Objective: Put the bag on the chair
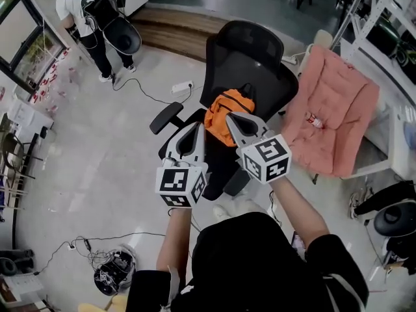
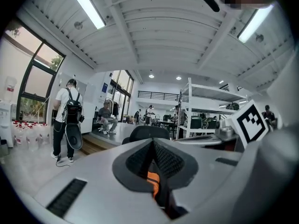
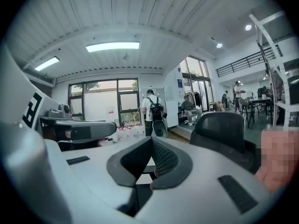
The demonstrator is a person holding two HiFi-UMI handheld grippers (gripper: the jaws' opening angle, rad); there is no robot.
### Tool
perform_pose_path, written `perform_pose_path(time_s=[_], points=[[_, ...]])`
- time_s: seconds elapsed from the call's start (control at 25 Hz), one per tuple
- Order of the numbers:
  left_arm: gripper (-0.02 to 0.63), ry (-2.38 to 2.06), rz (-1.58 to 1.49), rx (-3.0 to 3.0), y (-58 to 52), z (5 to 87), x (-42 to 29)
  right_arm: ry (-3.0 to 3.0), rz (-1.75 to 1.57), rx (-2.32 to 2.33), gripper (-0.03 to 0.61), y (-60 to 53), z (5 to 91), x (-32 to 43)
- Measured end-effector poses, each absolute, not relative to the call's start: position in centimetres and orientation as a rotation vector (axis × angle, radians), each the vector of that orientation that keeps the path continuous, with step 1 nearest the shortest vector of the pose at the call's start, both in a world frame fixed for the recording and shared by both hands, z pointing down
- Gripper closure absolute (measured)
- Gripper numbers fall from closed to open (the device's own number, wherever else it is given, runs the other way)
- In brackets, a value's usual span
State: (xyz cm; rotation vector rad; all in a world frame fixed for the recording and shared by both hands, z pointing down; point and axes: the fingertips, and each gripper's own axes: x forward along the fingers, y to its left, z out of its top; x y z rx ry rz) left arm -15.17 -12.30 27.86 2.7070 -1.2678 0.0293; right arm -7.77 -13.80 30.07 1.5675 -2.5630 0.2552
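The orange bag (image 1: 224,112) lies on the seat of the black mesh office chair (image 1: 250,57), leaning toward its backrest. Both grippers are held up in front of the chair, side by side. In the head view my left gripper (image 1: 197,129) is shut, its tip just left of the bag. My right gripper (image 1: 231,117) is shut too, its tip over the bag's front. In the left gripper view the pads (image 2: 164,158) meet, and a strip of the bag (image 2: 152,181) shows through the gap below them. The right gripper view shows closed jaws with nothing between them, and the chair (image 3: 222,129) stands to their right.
A pink padded lounge chair (image 1: 335,109) stands right of the office chair, with white shelving (image 1: 390,18) behind it. A person with a backpack (image 1: 91,18) stands at the far left. A power strip (image 1: 182,86) and cables (image 1: 110,265) lie on the floor.
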Motion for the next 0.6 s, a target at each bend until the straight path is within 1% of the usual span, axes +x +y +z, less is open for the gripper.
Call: perform_pose_path(time_s=[0.6], points=[[0.601,-1.306,-0.012,2.808,-6.7,23.7,-15.2,-2.627,0.127,1.544,0.577,-8.7,26.2,-8.8]])
